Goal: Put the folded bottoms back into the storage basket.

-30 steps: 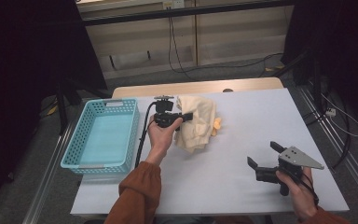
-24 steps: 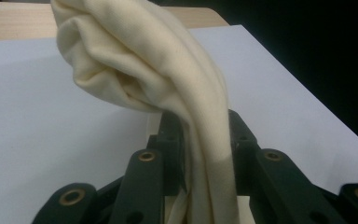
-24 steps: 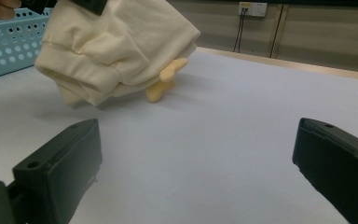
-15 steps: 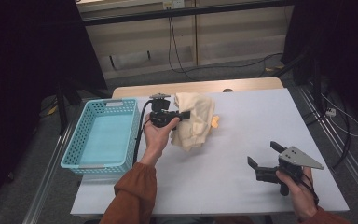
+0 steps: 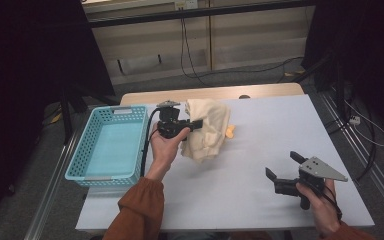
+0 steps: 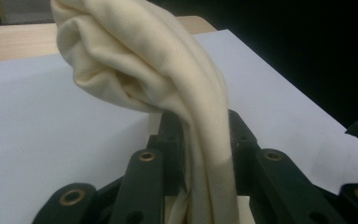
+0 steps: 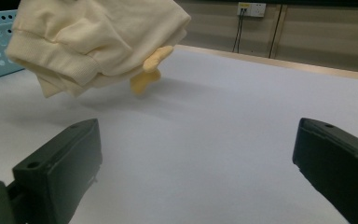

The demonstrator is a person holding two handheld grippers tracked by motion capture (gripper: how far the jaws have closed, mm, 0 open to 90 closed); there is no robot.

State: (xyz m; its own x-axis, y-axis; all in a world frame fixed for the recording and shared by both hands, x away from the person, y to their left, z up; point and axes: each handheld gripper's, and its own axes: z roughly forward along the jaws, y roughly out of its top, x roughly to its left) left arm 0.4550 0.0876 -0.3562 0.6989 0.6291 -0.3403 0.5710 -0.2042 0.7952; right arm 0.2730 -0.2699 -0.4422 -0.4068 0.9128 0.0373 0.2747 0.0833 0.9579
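White surface (image 5: 260, 150), grey sheet over wood. Landmark: blue basket (image 5: 91, 162) at its left edge, slotted walls, nothing inside it. Just right of the basket, cream garment (image 5: 207, 131) hangs bunched and lifted off the surface, a small yellow bit at its far side. Left claw (image 5: 192, 125) between basket and garment, pinching a fold of the cloth. Right claw (image 5: 285, 167) well right of the basket, near the front edge, jaws spread, holding nothing.
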